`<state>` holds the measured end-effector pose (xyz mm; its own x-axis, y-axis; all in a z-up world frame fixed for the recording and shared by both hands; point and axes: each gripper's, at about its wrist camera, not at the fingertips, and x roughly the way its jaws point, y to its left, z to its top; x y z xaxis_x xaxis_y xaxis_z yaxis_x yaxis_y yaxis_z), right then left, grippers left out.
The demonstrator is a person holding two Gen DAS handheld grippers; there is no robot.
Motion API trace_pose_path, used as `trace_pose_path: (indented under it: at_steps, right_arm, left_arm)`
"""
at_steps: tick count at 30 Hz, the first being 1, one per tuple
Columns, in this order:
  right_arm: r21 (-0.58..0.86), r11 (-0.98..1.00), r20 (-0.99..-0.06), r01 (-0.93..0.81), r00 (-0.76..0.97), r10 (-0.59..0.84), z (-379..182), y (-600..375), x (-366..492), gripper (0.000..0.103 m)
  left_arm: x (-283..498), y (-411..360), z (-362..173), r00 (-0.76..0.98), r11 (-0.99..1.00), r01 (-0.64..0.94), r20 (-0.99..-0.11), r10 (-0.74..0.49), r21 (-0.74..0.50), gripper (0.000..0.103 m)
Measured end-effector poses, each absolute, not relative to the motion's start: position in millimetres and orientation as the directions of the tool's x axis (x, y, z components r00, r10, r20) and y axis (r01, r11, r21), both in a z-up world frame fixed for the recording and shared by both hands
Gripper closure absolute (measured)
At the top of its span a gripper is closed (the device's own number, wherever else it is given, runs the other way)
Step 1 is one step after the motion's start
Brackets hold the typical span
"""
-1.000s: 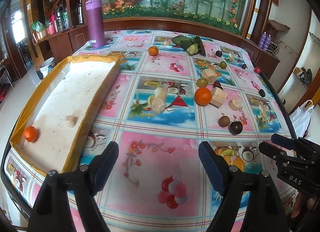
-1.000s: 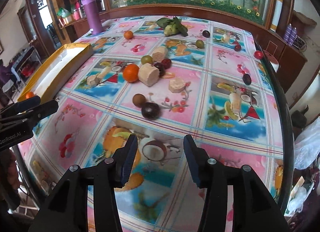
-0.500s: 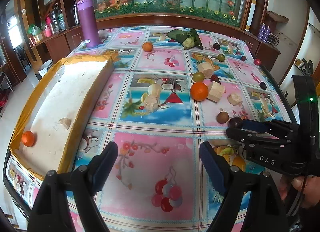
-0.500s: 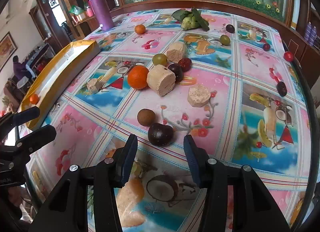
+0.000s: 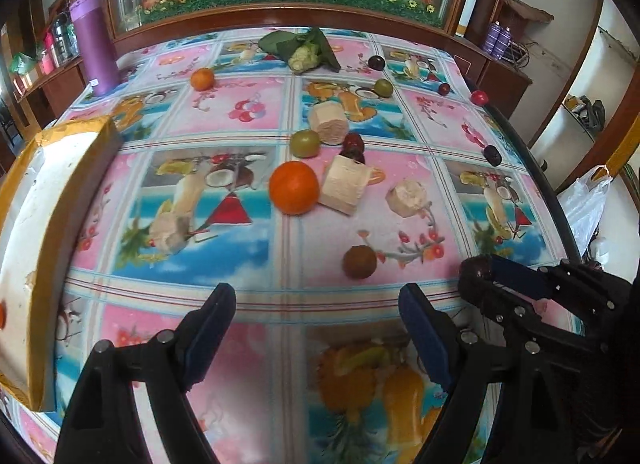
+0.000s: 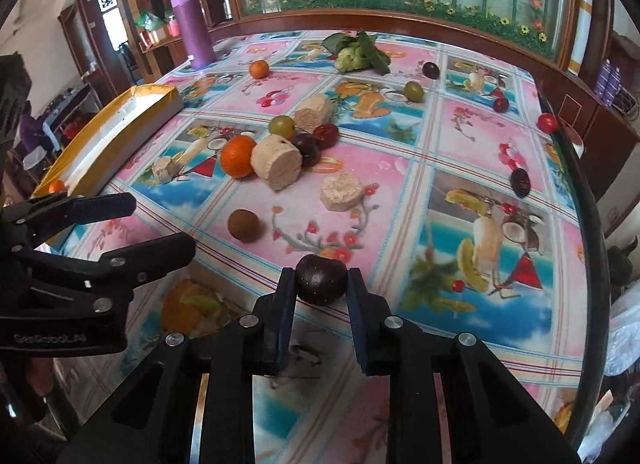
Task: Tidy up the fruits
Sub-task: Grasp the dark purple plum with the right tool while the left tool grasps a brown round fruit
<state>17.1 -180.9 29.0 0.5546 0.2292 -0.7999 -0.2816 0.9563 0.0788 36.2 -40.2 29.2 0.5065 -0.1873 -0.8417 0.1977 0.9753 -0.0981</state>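
Note:
My right gripper (image 6: pixel 320 284) is shut on a dark purple plum (image 6: pixel 321 279) low over the table; it also shows at the right of the left wrist view (image 5: pixel 476 276). My left gripper (image 5: pixel 316 320) is open and empty above the near tablecloth, and shows in the right wrist view (image 6: pixel 156 224). A brown round fruit (image 5: pixel 359 261) lies just ahead. An orange (image 5: pixel 294 187), a green fruit (image 5: pixel 305 143) and pale cut chunks (image 5: pixel 344 185) lie in the table's middle. The yellow-rimmed white tray (image 5: pixel 48 200) at the left holds a small orange (image 6: pixel 56 186).
A purple tumbler (image 5: pixel 94 48) stands at the far left corner. Leafy greens (image 5: pixel 304 50), another orange (image 5: pixel 202 78), and scattered plums and red fruits (image 5: pixel 479 97) lie farther back and along the right edge. The table edge (image 6: pixel 588 224) curves on the right.
My right gripper moved forward and closed on the dark plum, which lay loose on the table before. My left gripper moved forward toward the table's middle, still open.

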Motion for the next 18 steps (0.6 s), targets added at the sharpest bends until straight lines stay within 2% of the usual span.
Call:
trace_pose_path:
  at_steps: [3,5,6,7,8,10,18]
  right_arm:
    - [0.093,0.962,-0.8,-0.258,0.556,0.227,30,-192,14,0.078]
    - [0.102,0.964,-0.8,-0.246,0.555,0.226,30,-197,13,0.078]
    - [0.108,0.965,-0.8,-0.24,0.555,0.228,30,-199,12,0.078]
    - [0.112,0.965,-0.8,-0.237,0.555,0.229,30,-200,12,0.078]
    - [0.116,0.965,-0.8,-0.234,0.554,0.231,30,-202,12,0.078]
    - [0.121,0.966,-0.8,-0.229,0.553,0.231,30,-203,12,0.078]
    - [0.123,0.966,-0.796,-0.228,0.558,0.233,33,-198,10,0.078]
  left_arm:
    - [45,-53,24,0.499,0.972,0.21,-0.842,-0.203,-0.11,0.02]
    - [49,-58,22,0.497,0.968,0.222,-0.841,-0.213,-0.114,0.029]
    - [51,-61,19,0.487,0.965,0.232,-0.844,-0.222,-0.12,0.038]
    - [52,-62,17,0.477,0.963,0.235,-0.848,-0.229,-0.128,0.053]
    - [53,-62,14,0.468,0.961,0.237,-0.85,-0.241,-0.142,0.057]
    - [51,-61,14,0.485,0.956,0.254,-0.836,-0.256,-0.145,0.078]
    - [38,-36,24,0.498,0.953,0.248,-0.821,-0.28,-0.174,0.079]
